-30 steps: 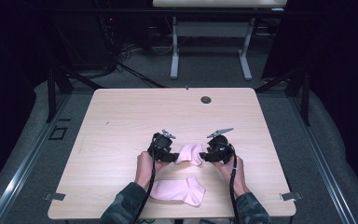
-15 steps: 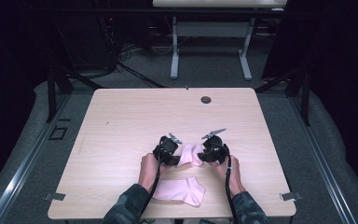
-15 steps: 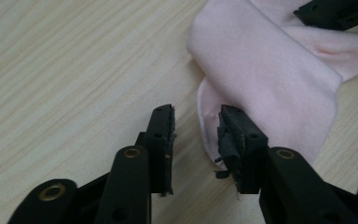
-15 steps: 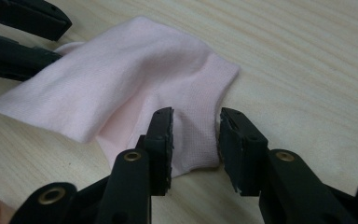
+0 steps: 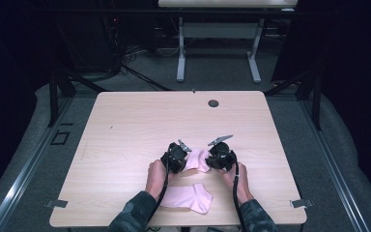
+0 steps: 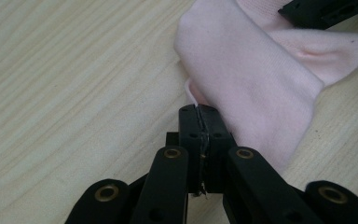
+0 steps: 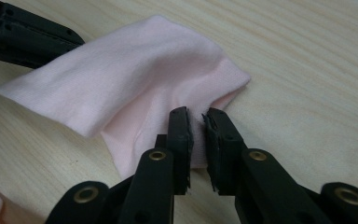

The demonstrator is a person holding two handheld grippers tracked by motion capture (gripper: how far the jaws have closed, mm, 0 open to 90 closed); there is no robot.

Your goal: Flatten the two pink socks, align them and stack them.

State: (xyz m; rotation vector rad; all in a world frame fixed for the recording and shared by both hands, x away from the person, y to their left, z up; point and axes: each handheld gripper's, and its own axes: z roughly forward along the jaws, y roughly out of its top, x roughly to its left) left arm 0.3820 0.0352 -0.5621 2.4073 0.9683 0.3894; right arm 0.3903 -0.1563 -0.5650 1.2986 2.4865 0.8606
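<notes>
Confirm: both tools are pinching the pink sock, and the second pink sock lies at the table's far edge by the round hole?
Not quite. Both the left tool and right tool do pinch the pink sock, but the second pink sock lies at the near edge, between the person's forearms, as the high view shows.

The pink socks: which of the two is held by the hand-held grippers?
The farther pink sock, pinched between both hand-held grippers, left and right. The nearer pink sock lies flat and untouched between the forearms.
</notes>
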